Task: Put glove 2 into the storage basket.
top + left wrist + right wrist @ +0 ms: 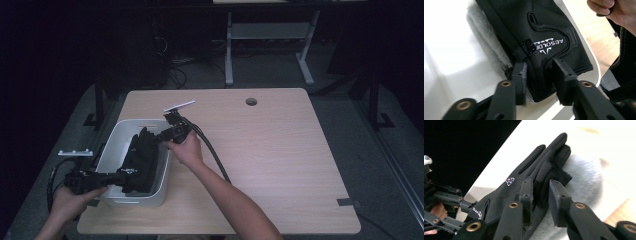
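Black gloves [141, 159] lie in the white bin [163, 176] at the table's [280, 150] left edge. Left gripper [539, 75] and right gripper [541, 195] straddle them, jaws spread; lift both straight up to avoid snagging fabric.

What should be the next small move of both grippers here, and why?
Probably lift both grippers straight up and out. The black glove already lies inside the white bin, and the jaws of the left gripper and right gripper stand apart around the cuff and the fingers, seemingly no longer clamping.
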Tool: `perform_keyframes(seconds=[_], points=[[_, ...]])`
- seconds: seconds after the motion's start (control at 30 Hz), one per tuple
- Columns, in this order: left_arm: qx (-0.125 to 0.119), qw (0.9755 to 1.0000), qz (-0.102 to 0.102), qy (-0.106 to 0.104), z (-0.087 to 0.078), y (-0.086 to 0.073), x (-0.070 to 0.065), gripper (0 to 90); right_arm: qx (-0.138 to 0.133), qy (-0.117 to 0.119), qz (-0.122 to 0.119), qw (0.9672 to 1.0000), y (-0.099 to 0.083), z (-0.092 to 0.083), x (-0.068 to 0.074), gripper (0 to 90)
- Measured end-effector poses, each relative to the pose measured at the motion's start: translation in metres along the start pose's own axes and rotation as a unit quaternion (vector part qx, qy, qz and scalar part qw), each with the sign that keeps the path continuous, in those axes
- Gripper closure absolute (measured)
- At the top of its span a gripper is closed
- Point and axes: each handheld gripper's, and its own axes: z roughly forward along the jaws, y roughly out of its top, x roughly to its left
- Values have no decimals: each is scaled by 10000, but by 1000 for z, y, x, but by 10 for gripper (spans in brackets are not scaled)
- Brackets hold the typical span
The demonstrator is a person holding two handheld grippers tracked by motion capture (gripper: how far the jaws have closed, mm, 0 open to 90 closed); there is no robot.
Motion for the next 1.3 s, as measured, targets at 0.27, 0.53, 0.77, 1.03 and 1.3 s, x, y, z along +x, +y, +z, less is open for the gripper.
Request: perform_keyframes(seconds=[0.27,0.53,0.77,1.03,1.3], points=[[-124,9998,88,100,-10,10,-3,575,-175,-94,-17,9998,5,-16,-5,700],[-256,9994,210,79,-11,20,-13,561,-324,-17,-80,9994,5,-35,-5,666],[-340,9988,360,0,-8,30,-28,539,-438,14,-125,9990,2,-53,-6,629],[-382,9983,424,-128,-4,34,-35,506,-557,19,-106,9984,1,-70,-8,617],[-438,9976,489,-215,-5,40,-42,492,-683,46,-105,9976,0,-88,-8,597]])
